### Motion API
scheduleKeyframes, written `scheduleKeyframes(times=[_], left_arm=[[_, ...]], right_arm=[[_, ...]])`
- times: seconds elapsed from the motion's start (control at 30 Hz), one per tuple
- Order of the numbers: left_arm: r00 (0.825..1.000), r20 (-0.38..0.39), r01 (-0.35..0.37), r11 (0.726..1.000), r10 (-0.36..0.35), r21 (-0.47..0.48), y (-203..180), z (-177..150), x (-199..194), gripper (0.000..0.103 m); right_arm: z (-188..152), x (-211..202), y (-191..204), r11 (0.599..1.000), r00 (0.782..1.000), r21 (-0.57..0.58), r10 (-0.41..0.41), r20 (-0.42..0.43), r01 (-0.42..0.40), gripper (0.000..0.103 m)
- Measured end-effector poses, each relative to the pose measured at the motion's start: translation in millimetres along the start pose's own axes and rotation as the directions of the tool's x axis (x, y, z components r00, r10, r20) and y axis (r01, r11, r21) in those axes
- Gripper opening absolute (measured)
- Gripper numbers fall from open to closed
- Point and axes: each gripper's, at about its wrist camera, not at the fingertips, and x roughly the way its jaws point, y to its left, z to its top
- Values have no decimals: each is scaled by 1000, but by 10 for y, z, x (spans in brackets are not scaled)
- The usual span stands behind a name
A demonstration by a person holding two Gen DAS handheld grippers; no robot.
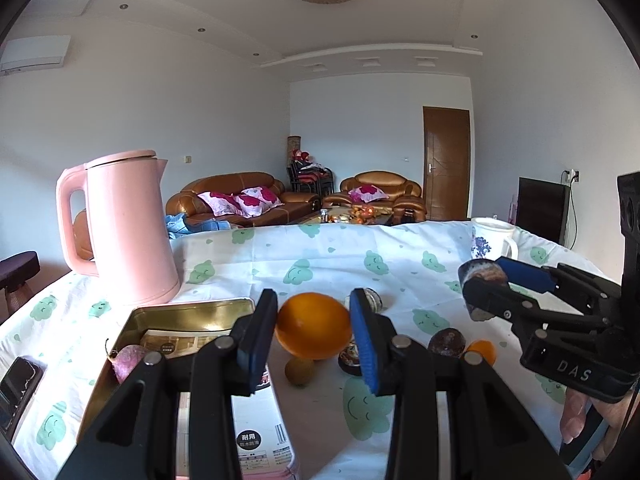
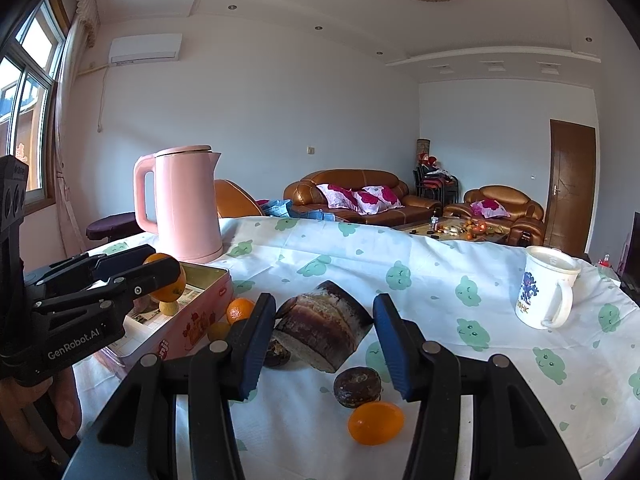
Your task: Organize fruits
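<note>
We held an orange clamped in our left gripper, lifted beside the open tin. Our right gripper was closed on a dark brown chunk, raised above the tablecloth where other fruits lay.

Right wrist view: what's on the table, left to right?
Left gripper holding an orange → pink tin → pink kettle → brown cylinder chunk in the right gripper → white mug.
</note>
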Motion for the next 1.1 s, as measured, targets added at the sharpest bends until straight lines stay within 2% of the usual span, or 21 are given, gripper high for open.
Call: scheduleKeyframes(times=[1.1], left_arm=[[993, -58, -110, 992, 107, -62, 587, -12, 76, 39]], right_arm=[[236, 333, 716, 983, 988, -108, 146, -40, -150, 52]])
